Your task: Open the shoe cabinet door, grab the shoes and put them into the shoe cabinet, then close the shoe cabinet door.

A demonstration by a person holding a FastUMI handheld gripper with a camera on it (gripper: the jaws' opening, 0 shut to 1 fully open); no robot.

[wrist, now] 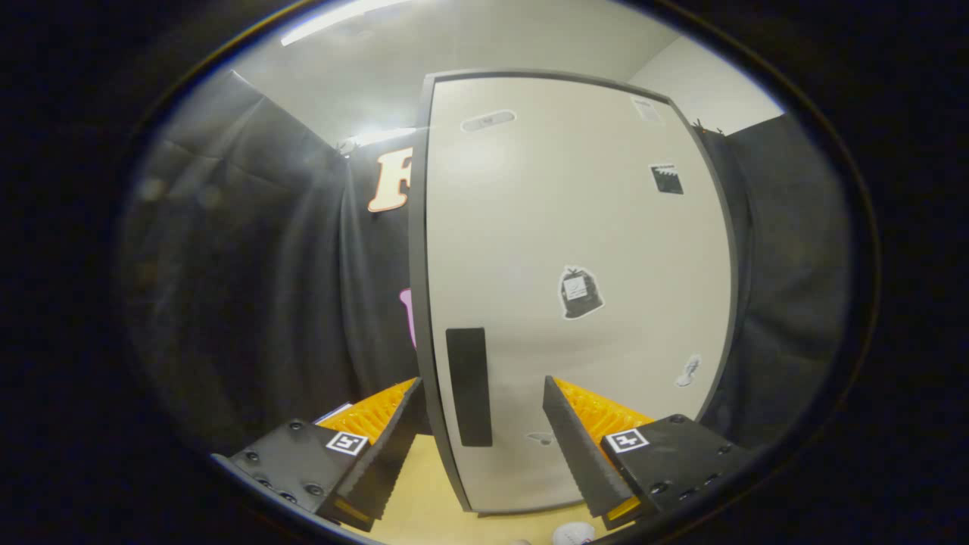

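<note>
The gripper (480, 409), seen from its own camera, faces the shoe cabinet door (575, 227), a tall pale panel with a dark frame, its fingers spread wide and holding nothing; the door's left edge (421, 303) and the dark vertical handle (468, 386) sit in the gap between the fingers, one finger on either side of the edge, neither visibly pressing on it. The door carries several small stickers (580, 292) and stands against the booth's black cloth wall (265, 250), above a light wooden floor (424, 499). Whether the door is fully closed or slightly ajar cannot be told. A small pale rounded object (573, 534) lies low beyond the right finger, possibly a shoe, too little showing to say. The panel looks rigid, smooth and light on its hinges; a grip on the handle strip or free left edge seems the likeliest hold, since the flat face offers the pads no purchase
</note>
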